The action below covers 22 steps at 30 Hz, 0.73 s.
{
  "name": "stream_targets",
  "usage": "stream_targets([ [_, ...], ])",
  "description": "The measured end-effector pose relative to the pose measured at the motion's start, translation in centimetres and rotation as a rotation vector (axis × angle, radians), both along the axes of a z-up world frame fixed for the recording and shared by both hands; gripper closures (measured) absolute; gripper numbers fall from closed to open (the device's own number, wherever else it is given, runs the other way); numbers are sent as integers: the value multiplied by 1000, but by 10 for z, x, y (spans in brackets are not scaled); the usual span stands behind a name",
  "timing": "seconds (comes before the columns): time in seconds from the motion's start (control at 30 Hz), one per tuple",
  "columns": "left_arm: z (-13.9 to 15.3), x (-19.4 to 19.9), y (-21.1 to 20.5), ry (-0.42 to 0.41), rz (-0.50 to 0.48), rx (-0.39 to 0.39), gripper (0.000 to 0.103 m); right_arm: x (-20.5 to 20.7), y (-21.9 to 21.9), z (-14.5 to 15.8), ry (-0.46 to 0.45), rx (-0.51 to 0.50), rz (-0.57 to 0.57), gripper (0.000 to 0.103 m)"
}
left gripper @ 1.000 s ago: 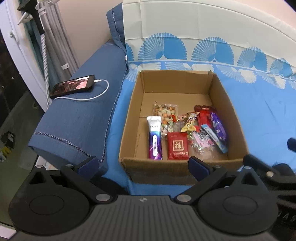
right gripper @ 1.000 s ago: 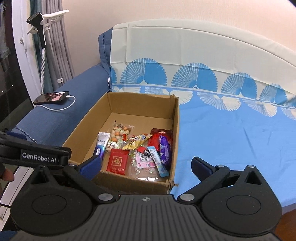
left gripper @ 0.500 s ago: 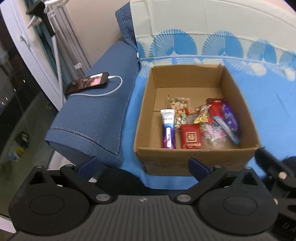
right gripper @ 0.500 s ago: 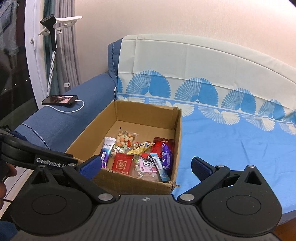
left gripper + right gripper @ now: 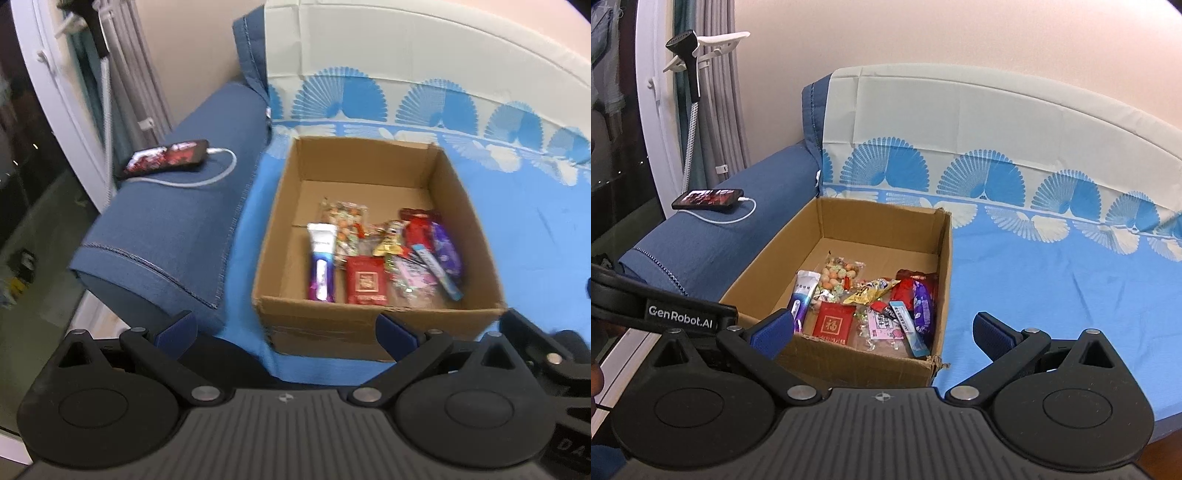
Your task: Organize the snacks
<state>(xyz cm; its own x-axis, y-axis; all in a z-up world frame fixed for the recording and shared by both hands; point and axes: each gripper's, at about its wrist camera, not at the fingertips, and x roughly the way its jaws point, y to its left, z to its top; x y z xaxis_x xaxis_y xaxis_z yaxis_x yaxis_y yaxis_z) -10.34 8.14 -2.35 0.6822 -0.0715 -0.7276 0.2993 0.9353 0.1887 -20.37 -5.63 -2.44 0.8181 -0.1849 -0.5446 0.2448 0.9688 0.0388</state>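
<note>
Snacks [image 5: 384, 254] lie in a heap at the near end of an open cardboard box [image 5: 469, 221], which sits on a blue sheet [image 5: 1052, 288] over a couch. Contents noted: a white and purple tube [image 5: 322, 266] at the left of the heap, a red packet [image 5: 366, 280] just beside it, a clear bag of small round sweets [image 5: 345, 221] behind them, a yellow wrapper [image 5: 871, 291], a pink packet [image 5: 882, 325], a light blue stick [image 5: 910, 328] and a purple bar [image 5: 447, 251] toward the right wall. The far half of the box floor is bare. Left gripper [image 5: 286, 330] hangs in front of the box's near wall, jaws wide apart and holding nothing; the snacks lie beyond and above the gap in its view, well apart from both fingers. Right gripper [image 5: 882, 334] likewise stands with jaws wide apart and empty; in its view the near right corner of the box falls between the fingers, untouched. A phone [image 5: 708, 198] on a white cable [image 5: 735, 218] rests on the blue armrest [image 5: 166, 236], left of the box.
</note>
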Motion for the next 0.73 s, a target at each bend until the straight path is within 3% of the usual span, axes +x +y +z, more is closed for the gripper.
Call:
stream_targets([
  [0.17,0,-1,-4,0,-35,4,0,1,-2,-2,8,7,-5,0],
  [0.73,1,-3,0,-22,-17,-1,0,-1,-2,-1,-7,-1,3,0],
])
